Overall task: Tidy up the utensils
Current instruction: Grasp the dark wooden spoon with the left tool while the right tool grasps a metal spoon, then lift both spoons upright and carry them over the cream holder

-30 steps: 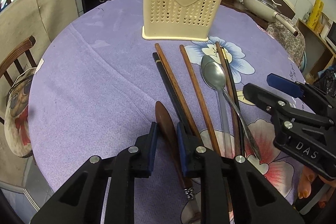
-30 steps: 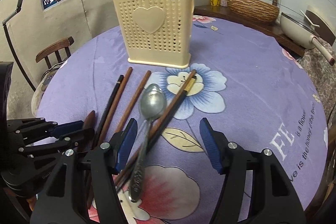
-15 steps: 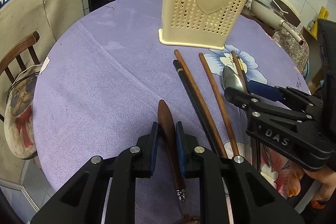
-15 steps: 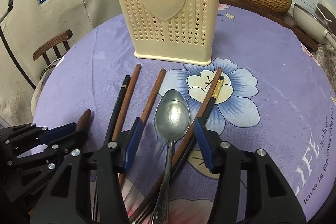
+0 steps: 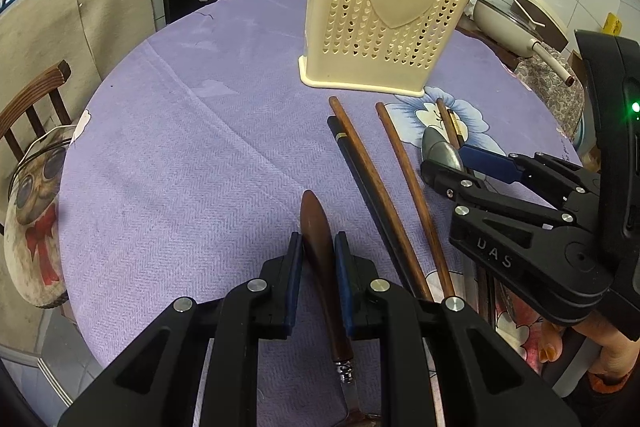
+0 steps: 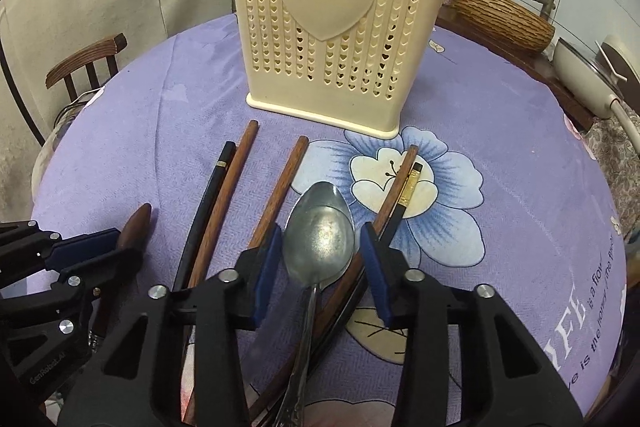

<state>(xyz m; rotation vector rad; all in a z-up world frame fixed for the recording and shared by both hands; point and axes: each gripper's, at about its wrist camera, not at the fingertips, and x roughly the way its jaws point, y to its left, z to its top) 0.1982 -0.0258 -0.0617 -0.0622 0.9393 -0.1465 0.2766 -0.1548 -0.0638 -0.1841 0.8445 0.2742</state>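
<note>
While your left gripper (image 5: 316, 255) clamps the knife handle (image 5: 320, 251) | right gripper (image 6: 320, 259) jaws closing, not yet touching, spoon (image 6: 319, 239) bowl between | risk: chopsticks (image 6: 394, 195) beside the right jaw snag.

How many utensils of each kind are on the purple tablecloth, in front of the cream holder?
Brown wooden chopsticks: 3
Black chopsticks: 2
Metal spoon: 1
Wooden-handled utensil: 1
Total: 7

Dull metal spoon (image 6: 319, 239), perforated plastic holder (image 6: 340, 27)
</note>
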